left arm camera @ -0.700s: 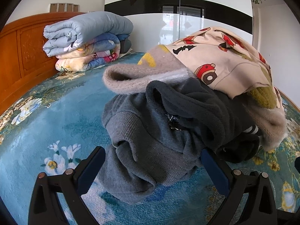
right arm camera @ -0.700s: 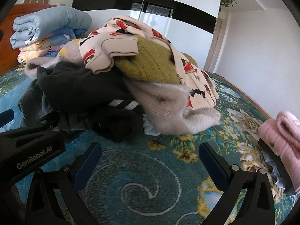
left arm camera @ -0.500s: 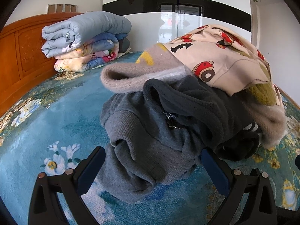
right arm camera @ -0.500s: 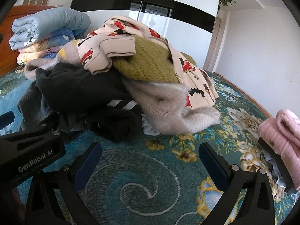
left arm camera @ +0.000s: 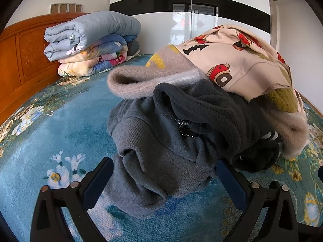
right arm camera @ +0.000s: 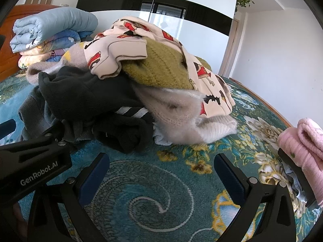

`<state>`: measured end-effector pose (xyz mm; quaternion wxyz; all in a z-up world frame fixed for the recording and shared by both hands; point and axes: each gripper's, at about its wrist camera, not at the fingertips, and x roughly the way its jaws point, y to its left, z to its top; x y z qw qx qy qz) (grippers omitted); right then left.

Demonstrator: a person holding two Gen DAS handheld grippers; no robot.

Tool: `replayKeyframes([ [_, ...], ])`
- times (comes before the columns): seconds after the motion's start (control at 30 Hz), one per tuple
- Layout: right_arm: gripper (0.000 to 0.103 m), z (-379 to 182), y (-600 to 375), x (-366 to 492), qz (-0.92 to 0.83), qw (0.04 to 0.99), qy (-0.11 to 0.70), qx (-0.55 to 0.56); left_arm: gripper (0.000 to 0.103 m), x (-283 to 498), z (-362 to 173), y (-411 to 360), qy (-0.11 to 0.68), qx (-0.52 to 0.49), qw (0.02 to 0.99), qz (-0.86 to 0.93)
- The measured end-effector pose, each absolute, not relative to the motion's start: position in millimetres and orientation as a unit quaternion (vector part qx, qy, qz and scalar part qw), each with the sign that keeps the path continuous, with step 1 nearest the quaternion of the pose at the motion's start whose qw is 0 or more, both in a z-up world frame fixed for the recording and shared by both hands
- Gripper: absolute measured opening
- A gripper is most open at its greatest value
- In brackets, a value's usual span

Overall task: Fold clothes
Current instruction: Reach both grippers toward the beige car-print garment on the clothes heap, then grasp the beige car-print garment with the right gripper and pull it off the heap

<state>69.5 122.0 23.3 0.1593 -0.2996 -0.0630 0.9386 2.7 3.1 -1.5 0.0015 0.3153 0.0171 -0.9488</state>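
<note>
Blue floral bedspread (left arm camera: pixel 40 133) carries everything. Left claw (left arm camera: pixel 163 179) at lower centre of its frame, jaws spread and released, straddling the hanging fold of the grey sweater (left arm camera: pixel 145 151), likely lined up for a pinch. Right claw (right arm camera: pixel 161 173), lower centre, likewise released, low over bare bedspread. Beyond: clothes pile (right arm camera: pixel 141 70) mid-frame; folded quilts (left arm camera: pixel 90 42) upper left.
</note>
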Motion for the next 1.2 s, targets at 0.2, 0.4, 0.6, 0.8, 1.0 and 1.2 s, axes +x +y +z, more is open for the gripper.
replayKeyframes([
  [0.2, 0.103, 25.7, 127.9, 70.5, 0.942, 0.143, -0.044, -0.302, 0.103, 8.2, 5.9, -4.3, 0.022, 0.311, -0.011, -0.95],
  [0.4, 0.103, 63.0, 161.5, 76.3, 0.945, 0.15, -0.027, -0.289, 0.103, 21.5, 34.6, -33.0, 0.022, 0.251, 0.017, -0.968],
  [0.6, 0.103, 144.4, 156.4, -9.8, 0.961, 0.091, -0.019, -0.26, 0.103, 13.2, 31.8, -52.3, 0.064, 0.271, -0.013, -0.96],
  [0.8, 0.103, 158.7, 115.4, -112.7, 0.938, 0.069, -0.082, -0.329, 0.103, 6.2, 20.5, -55.6, 0.079, 0.305, -0.014, -0.949],
  [1.0, 0.013, 156.7, 109.2, -151.8, 0.914, 0.093, -0.092, -0.383, 0.103, 2.2, 10.2, -64.0, 0.101, 0.324, -0.009, -0.941],
  [1.2, 0.009, 203.6, 111.2, -93.7, 0.94, 0.079, -0.053, -0.328, 0.103, 0.8, 4.3, -65.4, 0.128, 0.334, -0.008, -0.934],
])
